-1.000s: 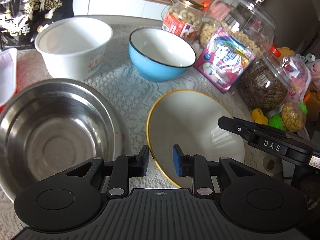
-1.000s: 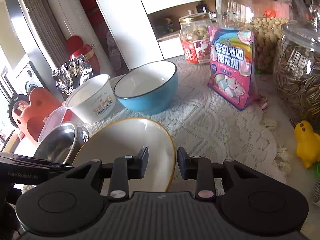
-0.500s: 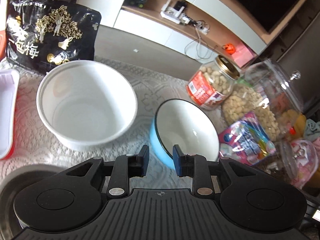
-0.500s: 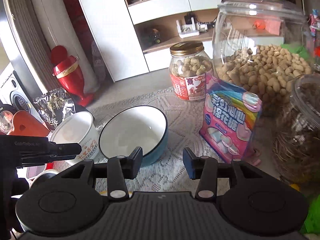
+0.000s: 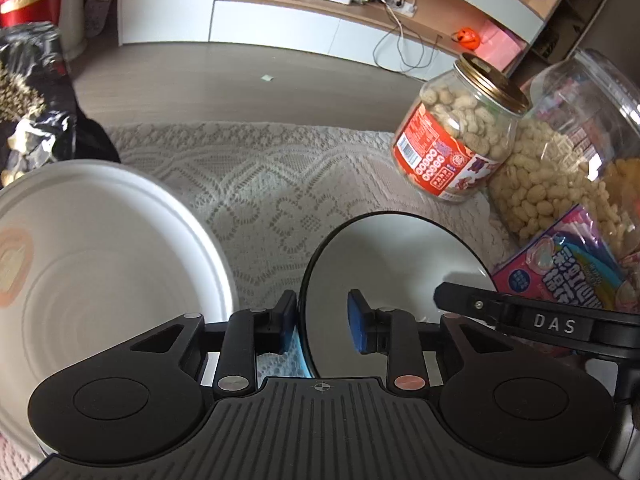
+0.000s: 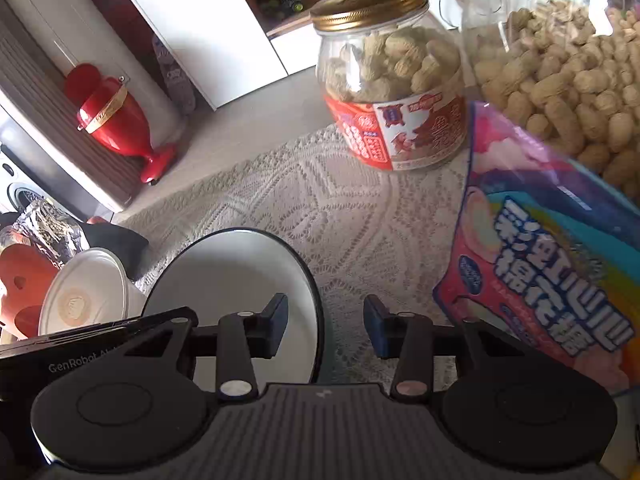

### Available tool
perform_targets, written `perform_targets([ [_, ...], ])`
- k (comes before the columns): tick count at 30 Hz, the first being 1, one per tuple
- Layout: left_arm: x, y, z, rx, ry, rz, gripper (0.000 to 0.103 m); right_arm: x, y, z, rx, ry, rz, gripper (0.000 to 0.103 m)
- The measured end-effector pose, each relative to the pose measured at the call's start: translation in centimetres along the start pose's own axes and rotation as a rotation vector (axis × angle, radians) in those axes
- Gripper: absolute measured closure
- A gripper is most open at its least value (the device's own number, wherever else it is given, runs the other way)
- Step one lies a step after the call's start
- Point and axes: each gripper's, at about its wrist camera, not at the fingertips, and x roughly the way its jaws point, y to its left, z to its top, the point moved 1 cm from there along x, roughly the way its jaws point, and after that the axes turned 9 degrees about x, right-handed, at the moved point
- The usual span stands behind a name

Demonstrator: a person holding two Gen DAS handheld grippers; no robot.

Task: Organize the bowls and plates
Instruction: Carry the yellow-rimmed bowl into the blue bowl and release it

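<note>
Bowl: blue enamel bowl with white inside and black rim (image 5: 392, 264) sat on the lace-covered table (image 5: 260, 184), beside the white paper bowl (image 5: 100, 264).
Left hand-held gripper (image 5: 323, 322): jaws just opening, straddling its left rim, not pressing.
Right hand-held gripper (image 6: 325, 330): jaws just closing, straddling its right rim, unclenched.
Behind: gold-lidded peanut jar (image 6: 390, 76).

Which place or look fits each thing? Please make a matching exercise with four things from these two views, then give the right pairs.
Things:
1. white bowl
2. blue bowl
3. peanut jar
4. marshmallow bag

Descriptions:
A. gold lid, red label
B. pink, with a rainbow print
C. its rim runs between the fingers of both grippers
D. left of the black-rimmed bowl, plain white rim

Pairs: 1-D, 2-C, 3-A, 4-B
</note>
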Motion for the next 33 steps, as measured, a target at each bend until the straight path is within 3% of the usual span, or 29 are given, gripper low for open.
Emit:
perform_targets([
  [2, 0.8, -0.5, 0.1, 0.042, 0.016, 0.006, 0.064, 1.4, 0.1, -0.1, 0.008, 0.047, 0.021, 0.076],
  [7, 1.9, -0.9, -0.4, 0.094, 0.040, 0.033, 0.066, 2.8, 0.1, -0.8, 0.013, 0.077, 0.034, 0.076],
  [14, 0.5, -1.9, -0.6, 0.110, 0.049, 0.037, 0.065, 0.7, 0.8, -1.9, -0.010, 0.065, 0.009, 0.076],
  [24, -6.2, -3.6, -1.1, 0.114, 0.008, 0.006, 0.063, -5.9, 1.6, -3.3, 0.001, 0.026, 0.067, 0.075],
  [33, -13.1, -5.3, -6.1, 0.123, 0.019, -0.091, 0.059, -14.3, 3.0, -8.3, -0.085, 0.018, 0.088, 0.075],
])
